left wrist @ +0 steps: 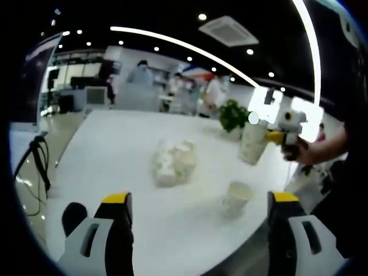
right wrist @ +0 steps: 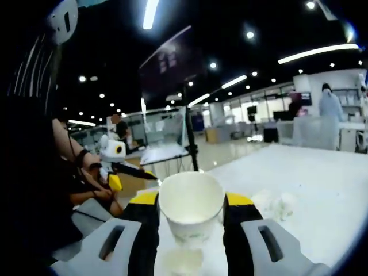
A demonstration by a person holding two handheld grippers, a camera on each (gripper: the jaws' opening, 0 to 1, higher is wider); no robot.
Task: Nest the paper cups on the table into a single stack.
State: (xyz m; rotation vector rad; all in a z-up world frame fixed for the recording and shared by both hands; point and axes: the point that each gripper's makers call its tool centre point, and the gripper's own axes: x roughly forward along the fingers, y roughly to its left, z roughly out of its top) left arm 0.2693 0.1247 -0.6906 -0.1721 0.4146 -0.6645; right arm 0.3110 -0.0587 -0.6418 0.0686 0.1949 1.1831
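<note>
Far left in the left gripper view: left gripper (left wrist: 200, 198), jaws spread wide, nothing between them, low over the near edge of the white table (left wrist: 115, 149). Next, mid-table, a pale crumpled clump (left wrist: 174, 163), too blurred to call cups or wrapping, so left uncounted. Further right, one paper cup (left wrist: 237, 197) standing upright near the table's front edge, apart from everything else. Beyond that, a second cup, the held cup (left wrist: 253, 144), carried in the air above the table and clamped at its side by the right gripper (left wrist: 275, 137); seen from the right gripper view as an open mouth facing up between closed yellow-tipped jaws. Count, then: two grippers, two cups clearly told, one clump of unknown content. Likely trouble: thin paper wall squeezed out of round, hence jamming on the rim of the standing cup instead of sliding in; a tilted or off-centre descent tipping that light, unbraced cup or nudging it off the near edge; release too high, leaving the pair crooked. Worth steadying with the free left gripper.
</note>
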